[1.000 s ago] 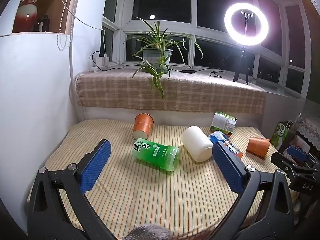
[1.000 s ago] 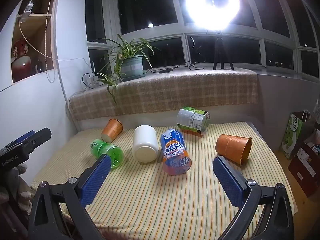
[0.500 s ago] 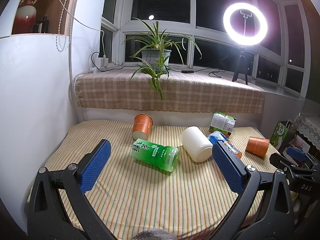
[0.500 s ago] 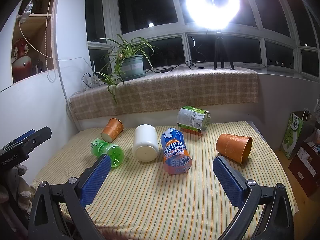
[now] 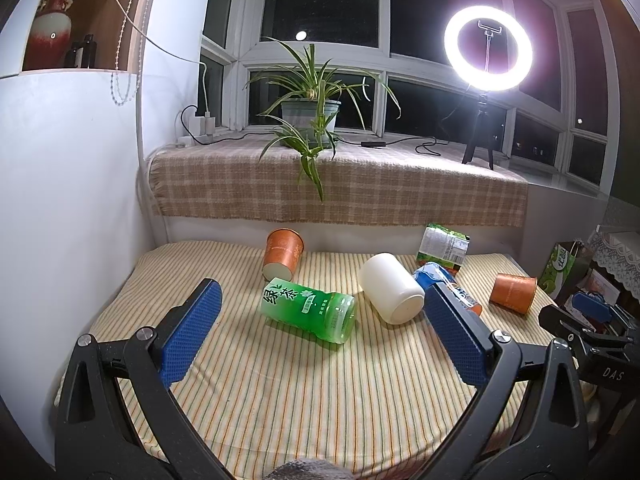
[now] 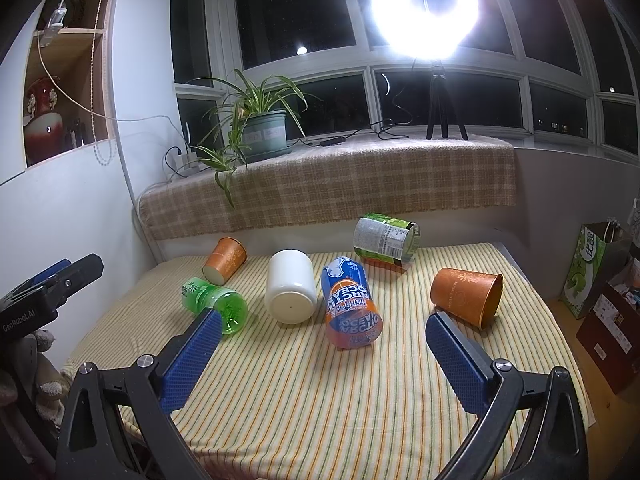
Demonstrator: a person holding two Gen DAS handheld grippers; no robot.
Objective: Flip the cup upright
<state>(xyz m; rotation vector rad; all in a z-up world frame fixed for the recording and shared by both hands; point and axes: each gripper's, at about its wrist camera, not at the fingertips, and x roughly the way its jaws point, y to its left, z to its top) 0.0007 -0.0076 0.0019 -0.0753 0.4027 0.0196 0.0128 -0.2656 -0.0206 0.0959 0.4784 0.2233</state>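
Note:
Several cups lie on their sides on a striped table (image 5: 320, 392). In the left wrist view: a green tea cup (image 5: 308, 310), a white cup (image 5: 391, 293), an orange cup (image 5: 282, 254) at the back, another orange cup (image 5: 513, 293) at the right. In the right wrist view: the green cup (image 6: 214, 306), the white cup (image 6: 291, 286), a blue-orange cup (image 6: 350, 308), the right orange cup (image 6: 467, 297), the back orange cup (image 6: 224, 260). My left gripper (image 5: 320, 332) is open and empty, in front of the green cup. My right gripper (image 6: 320, 354) is open and empty, short of the cups.
A green-labelled can (image 6: 386, 240) lies at the table's back. Behind is a checked-cloth ledge (image 6: 360, 184) with a potted plant (image 6: 260, 128) and a ring light (image 6: 426, 6). A white wall (image 5: 68, 200) borders the left. Bags and boxes (image 6: 600, 280) stand at the right.
Both grippers have drifted slightly; the view shifts a little. Nothing on the table has moved and both grippers stay open.

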